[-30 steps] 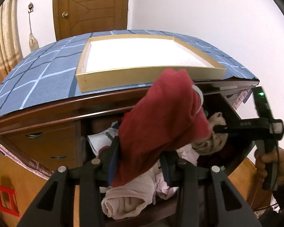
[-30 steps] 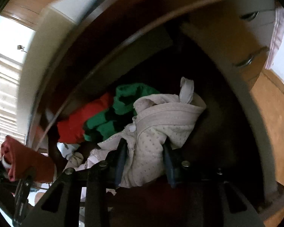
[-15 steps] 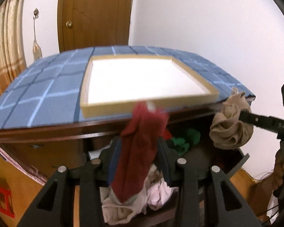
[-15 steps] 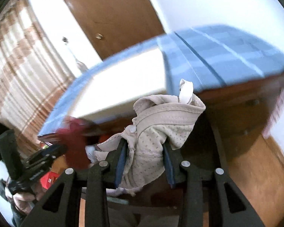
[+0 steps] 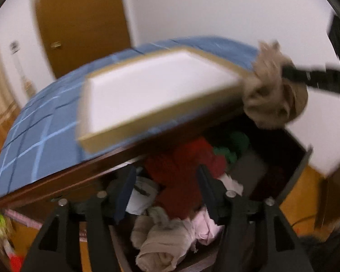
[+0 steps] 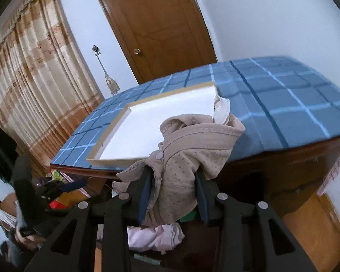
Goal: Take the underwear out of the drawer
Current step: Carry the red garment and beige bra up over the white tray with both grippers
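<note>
Starting at your left gripper (image 5: 163, 181), its jaws stand parted around the red underwear (image 5: 183, 176), which lies in the drawer (image 5: 292, 176) at 12 o'clock, so grip is unclear. Your right gripper (image 6: 173, 181) clamps the beige underwear (image 6: 188, 149), and the white tray (image 6: 151, 133) on the bench (image 6: 283, 104) waits at 11 o'clock, nearer this hand.

Red underwear (image 5: 181, 172) (released) in drawer (image 5: 290, 165)

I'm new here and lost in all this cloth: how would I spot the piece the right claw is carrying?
Find the desk with the blue checked cloth and the shallow white tray on it. In front of the tray, the right claw pinches beige dotted underwear. Unlike the pale pink piece lying below, it hangs lifted.
</note>
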### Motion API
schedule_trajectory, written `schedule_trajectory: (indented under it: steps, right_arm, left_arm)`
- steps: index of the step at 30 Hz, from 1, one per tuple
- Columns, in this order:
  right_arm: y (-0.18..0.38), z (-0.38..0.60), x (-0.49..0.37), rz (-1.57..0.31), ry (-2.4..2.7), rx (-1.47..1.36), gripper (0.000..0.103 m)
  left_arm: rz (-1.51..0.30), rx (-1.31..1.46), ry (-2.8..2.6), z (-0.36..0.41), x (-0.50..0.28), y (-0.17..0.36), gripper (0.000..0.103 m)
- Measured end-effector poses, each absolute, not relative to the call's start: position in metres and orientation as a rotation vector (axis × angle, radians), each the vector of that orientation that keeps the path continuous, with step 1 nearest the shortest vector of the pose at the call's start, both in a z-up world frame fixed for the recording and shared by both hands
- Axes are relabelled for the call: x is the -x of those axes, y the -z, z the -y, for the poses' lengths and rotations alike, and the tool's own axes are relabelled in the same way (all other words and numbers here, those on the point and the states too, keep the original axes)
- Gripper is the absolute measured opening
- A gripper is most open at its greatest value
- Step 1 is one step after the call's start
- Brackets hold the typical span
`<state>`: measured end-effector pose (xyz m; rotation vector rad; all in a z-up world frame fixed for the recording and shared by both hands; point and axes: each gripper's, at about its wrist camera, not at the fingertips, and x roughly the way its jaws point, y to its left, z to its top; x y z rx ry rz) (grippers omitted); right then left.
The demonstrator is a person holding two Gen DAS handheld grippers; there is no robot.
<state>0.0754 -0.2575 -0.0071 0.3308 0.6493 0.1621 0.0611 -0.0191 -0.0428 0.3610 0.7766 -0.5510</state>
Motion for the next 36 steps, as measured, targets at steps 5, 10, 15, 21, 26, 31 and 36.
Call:
schedule_trajectory:
  steps: [5,10,15,21,26,31,36]
  right_arm:
    - [0.027,0.265,-0.070,-0.666,-0.149,-0.358,0.039]
    - [0.031,0.273,-0.068,-0.669,-0.136,-0.381,0.039]
    - [0.034,0.273,-0.069,-0.672,-0.144,-0.388,0.039]
    - [0.035,0.274,-0.068,-0.673,-0.136,-0.402,0.039]
    - [0.034,0.277,-0.066,-0.667,-0.121,-0.401,0.039]
    - [0.024,0.271,-0.064,-0.641,-0.134,-0.352,0.039]
    - [0.001,0.260,-0.076,-0.608,-0.165,-0.260,0.039]
  left_arm:
    - [-0.909,-0.509,0.636,0.053,-0.081,0.090,0.056]
    - [-1.012,-0.648,0.674,0.078,-0.098,0.125,0.056]
    - [-1.070,-0.704,0.661,0.088,-0.111,0.143,0.057]
    - [-1.080,-0.621,0.672,0.083,-0.112,0.138,0.021]
    - [-1.004,-0.464,0.679,0.064,-0.104,0.106,0.019]
    - [-0.936,-0.310,0.691,0.042,-0.085,0.067,0.019]
    - [-0.848,-0.170,0.685,0.014,-0.084,0.015,0.020]
